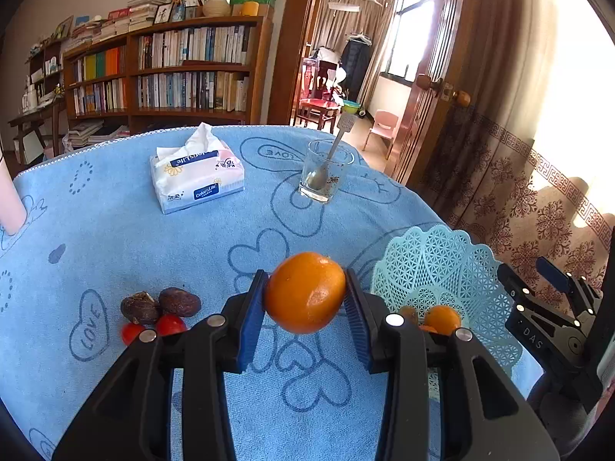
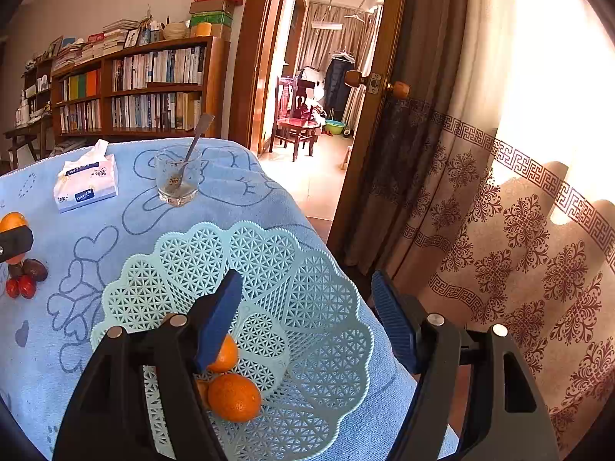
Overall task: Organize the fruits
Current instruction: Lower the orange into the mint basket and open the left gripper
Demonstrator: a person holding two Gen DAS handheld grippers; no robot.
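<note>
On blue cloth-covered table (image 1: 115,238), tissue pack (image 1: 196,176) before bookshelf (image 1: 173,73)

left gripper (image 1: 305,313): black frame | blue ribbed pads | silver screws

The left tool (image 1: 305,299) is pointing downward, its blue pads clamping something round; the right tool (image 2: 307,319) is tilting downward, jaws standing apart, empty.

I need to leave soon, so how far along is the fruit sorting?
Done: oranges lie in the basket. In hand: the left gripper clamps another orange. Left: two dark fruits and two red ones on the cloth.
</note>
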